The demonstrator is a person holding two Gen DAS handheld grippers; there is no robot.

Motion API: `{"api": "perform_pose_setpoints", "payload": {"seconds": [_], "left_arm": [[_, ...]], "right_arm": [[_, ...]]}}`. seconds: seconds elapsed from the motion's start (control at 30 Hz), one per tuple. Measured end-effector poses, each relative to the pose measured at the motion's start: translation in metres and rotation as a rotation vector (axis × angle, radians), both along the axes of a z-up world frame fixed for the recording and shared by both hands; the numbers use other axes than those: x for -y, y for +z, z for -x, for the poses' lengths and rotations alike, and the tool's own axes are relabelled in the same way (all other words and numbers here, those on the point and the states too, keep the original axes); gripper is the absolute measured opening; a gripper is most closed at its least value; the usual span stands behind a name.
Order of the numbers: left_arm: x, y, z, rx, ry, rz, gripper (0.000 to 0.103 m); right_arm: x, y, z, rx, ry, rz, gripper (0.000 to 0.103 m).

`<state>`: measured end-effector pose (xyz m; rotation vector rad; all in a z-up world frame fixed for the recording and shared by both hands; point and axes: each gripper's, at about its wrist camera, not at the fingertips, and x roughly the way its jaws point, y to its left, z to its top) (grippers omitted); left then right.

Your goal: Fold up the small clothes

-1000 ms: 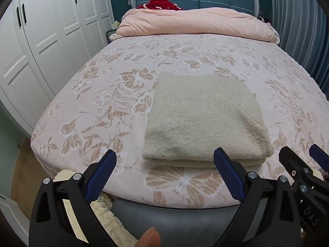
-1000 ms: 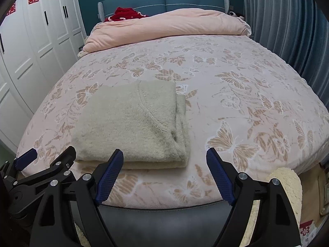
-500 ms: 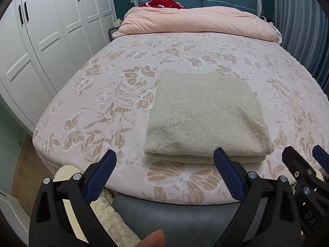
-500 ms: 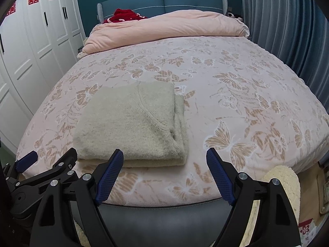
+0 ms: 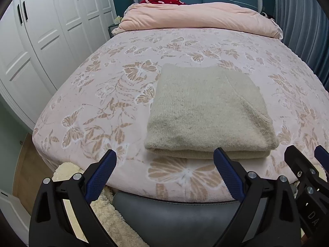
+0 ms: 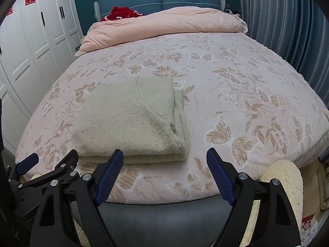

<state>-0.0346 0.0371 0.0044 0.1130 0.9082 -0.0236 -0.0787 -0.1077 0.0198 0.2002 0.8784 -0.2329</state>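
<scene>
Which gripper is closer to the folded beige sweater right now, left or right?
Neither by much. The left gripper sits before the folded beige sweater's near-left corner, and the right gripper before its near-right corner. Both are open just short of its front edge, touching nothing.

Left gripper point(image 5: 164, 160): jaws wide apart, nothing between the blue pads, angled downward. Right gripper point(image 6: 164, 160): same pose, jaws spread wide, pads bare, nothing gripped. The two sit side by side, close together; each one's black frame shows at the edge of the other's view. Neither touches anything.
</scene>
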Motion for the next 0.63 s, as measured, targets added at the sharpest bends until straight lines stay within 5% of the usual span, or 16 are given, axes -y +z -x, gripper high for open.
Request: {"api": "perform_pose_setpoints", "payload": {"seconds": [0.63], "left_arm": [[-0.0002, -0.0016, 0.0019, 0.005, 0.033, 0.001, 0.092]], "right_arm": [[-0.0046, -0.0038, 0.0012, -0.007, -0.005, 0.010, 0.081]]}}
